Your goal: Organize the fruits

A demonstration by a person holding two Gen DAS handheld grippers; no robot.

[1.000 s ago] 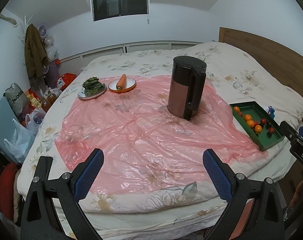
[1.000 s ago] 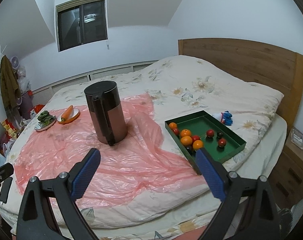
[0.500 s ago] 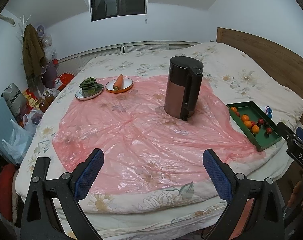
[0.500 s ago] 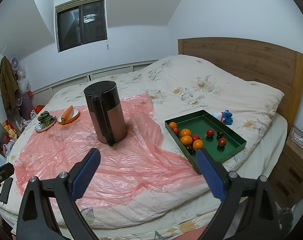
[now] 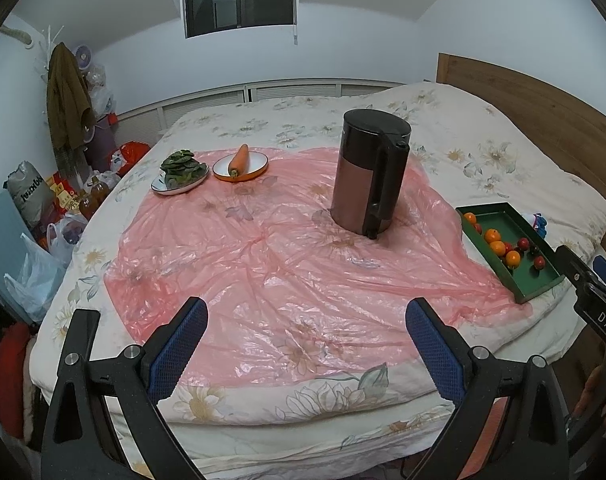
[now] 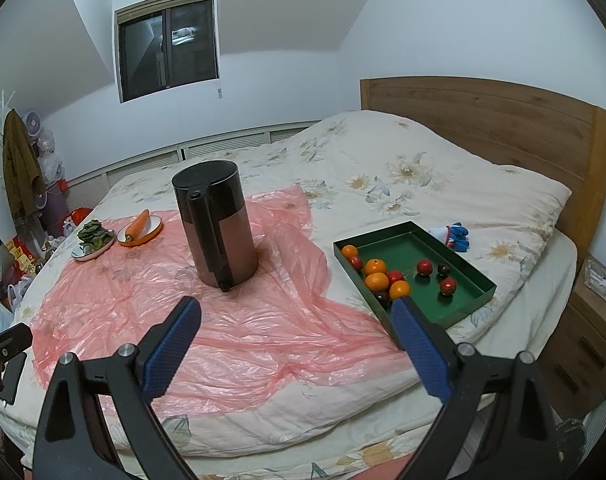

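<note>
A green tray lies on the bed's right side; it also shows in the left wrist view. It holds several oranges and small red and dark fruits. My left gripper is open and empty above the bed's near edge, far left of the tray. My right gripper is open and empty, its right fingertip just in front of the tray's near corner.
A tall brown-and-black kettle stands mid-bed on a pink plastic sheet. Two plates sit at the far left: one with leafy greens, one with a carrot. A blue toy lies behind the tray. A nightstand stands right.
Both grippers have drawn back slightly from the bed, so the scene looks a bit smaller. Jaws stay open. Nothing on the bed has moved.
</note>
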